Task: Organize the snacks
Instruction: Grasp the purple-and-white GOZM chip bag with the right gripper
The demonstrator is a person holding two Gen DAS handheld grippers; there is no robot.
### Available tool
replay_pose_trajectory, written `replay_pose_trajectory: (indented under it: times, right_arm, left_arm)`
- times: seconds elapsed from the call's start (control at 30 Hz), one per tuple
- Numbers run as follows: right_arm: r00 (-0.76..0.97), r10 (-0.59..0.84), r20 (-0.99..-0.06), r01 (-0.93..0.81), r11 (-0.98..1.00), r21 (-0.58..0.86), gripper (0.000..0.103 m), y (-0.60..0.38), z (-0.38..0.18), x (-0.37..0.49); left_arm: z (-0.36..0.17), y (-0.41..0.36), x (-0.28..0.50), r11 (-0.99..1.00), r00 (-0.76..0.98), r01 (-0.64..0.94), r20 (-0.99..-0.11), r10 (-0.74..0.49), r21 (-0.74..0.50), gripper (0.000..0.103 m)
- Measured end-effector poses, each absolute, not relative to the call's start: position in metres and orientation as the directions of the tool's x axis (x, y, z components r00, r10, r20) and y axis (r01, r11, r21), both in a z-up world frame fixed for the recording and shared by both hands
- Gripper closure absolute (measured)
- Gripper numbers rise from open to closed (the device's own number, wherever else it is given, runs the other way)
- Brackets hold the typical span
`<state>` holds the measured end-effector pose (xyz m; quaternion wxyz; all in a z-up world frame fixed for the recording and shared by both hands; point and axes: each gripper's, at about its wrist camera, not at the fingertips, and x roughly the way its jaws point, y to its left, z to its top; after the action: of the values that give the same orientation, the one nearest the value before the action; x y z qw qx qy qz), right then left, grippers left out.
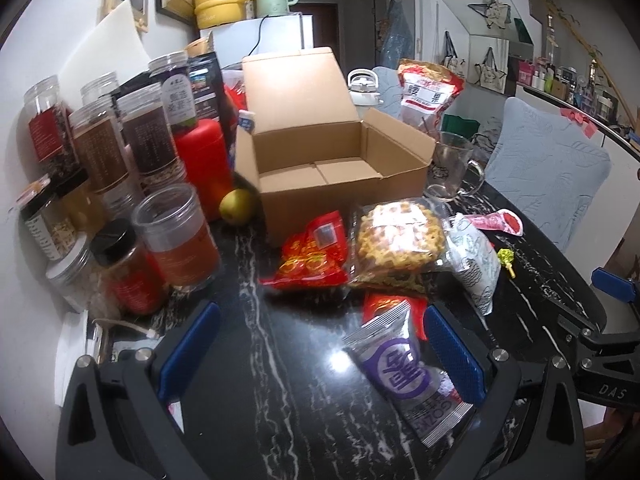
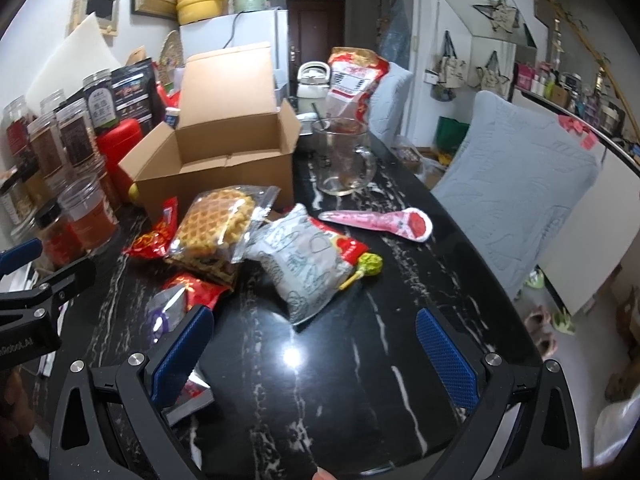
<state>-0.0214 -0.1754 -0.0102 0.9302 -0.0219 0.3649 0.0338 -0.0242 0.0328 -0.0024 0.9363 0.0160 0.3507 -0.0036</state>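
An open, empty cardboard box stands on the black marble table. In front of it lie a waffle bag, a red snack bag, a grey-white bag, a pink wrapper, a green lollipop and a silver-purple packet. My left gripper is open, low over the table, with the purple packet by its right finger. My right gripper is open and empty.
Several jars and a red canister crowd the left side. A green fruit lies by the box. A glass mug, a big red-white bag and chair cushions are at right.
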Motion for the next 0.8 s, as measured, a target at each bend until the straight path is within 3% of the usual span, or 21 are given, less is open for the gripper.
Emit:
replay_pose_trajectory:
  times: [0.53, 0.8]
  right_arm:
    - [0.627, 0.235, -0.743, -0.331, 0.943, 0.019, 0.0, -0.111, -0.048, -0.015]
    - [0.524, 0.308, -0.794, -0.442, 0.895, 0.056, 0.015, -0.076, -0.076, -0.008]
  left_arm:
    - [-0.032, 0.081, -0.034, 0.998, 0.706, -0.07, -0.707, 0.048, -0.002, 0.0]
    - [-0.044, 0.101, -0.038, 0.994, 0.686, -0.111, -0.725, 0.063, -0.018, 0.0]
